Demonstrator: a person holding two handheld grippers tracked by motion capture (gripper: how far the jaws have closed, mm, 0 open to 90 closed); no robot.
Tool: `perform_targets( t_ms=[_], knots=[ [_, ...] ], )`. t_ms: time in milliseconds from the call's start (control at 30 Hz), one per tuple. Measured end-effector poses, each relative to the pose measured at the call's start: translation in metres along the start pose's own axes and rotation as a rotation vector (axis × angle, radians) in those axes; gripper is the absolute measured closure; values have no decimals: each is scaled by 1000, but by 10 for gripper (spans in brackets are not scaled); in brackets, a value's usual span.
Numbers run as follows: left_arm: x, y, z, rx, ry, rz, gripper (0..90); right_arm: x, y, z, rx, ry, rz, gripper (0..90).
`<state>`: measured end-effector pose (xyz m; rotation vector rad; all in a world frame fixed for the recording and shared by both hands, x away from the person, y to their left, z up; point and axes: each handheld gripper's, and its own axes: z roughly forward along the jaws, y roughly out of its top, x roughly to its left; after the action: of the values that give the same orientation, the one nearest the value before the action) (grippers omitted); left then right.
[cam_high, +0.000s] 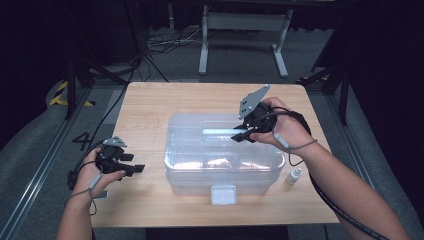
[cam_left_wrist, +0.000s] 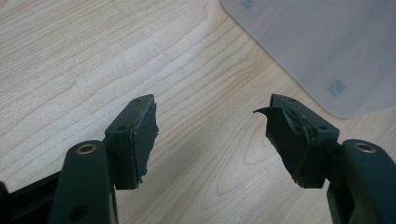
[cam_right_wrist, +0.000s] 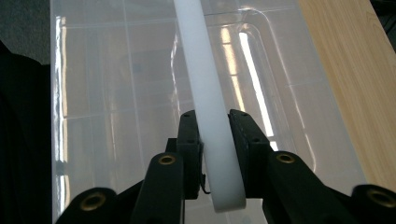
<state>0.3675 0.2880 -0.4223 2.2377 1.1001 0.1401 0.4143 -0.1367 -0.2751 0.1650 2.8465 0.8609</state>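
Here, at a wooden bench (cam_high: 150, 105), the right gripper (cam_high: 243, 134) pinches the white carry handle (cam_right_wrist: 210, 116) on the lid of a clear plastic storage box (cam_high: 190, 165), its two fingers (cam_right_wrist: 189, 154) pressed against either side of the bar near its end. The box sits at the middle of the bench, its white front latch (cam_high: 223, 194) on the near side. To its left, the left gripper (cam_high: 131, 169) hovers just above bare wood with its fingers (cam_left_wrist: 135, 140) spread and nothing between them; one corner of the frosted lid lies just beyond its tips.

By the look of it, the box is stiff but thin-walled and rather light, its glossy lid slippery to rubber pads, so the handle is the sound place to take hold (a rigid bar, narrow enough for the fingers to close round). A grip near the bar's end, as now, may let the box tilt if lifted; the middle would carry it more evenly. Compartments show faintly through the lid, so loose contents could shift.

The count: one storage box, one handle, one latch, two grippers, and one small white dropper bottle (cam_high: 294, 176) standing on the bench just right of the box, touching nothing
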Motion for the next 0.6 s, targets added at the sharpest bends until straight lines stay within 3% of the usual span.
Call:
perform_targets(
  t_ms=[133, 333, 600],
  knots=[
    [-5, -1, -5, -17, 8, 9, 332, 0, 3, -2, 12, -1, -22, 764],
    [-8, -6, -10, -32, 19, 39, 279, -7, 5, -3, 21, 25, -14, 761],
    [-14, -12, -15, -44, 17, 36, 261, -17, 10, -8, 19, 14, -21, 752]
  ],
)
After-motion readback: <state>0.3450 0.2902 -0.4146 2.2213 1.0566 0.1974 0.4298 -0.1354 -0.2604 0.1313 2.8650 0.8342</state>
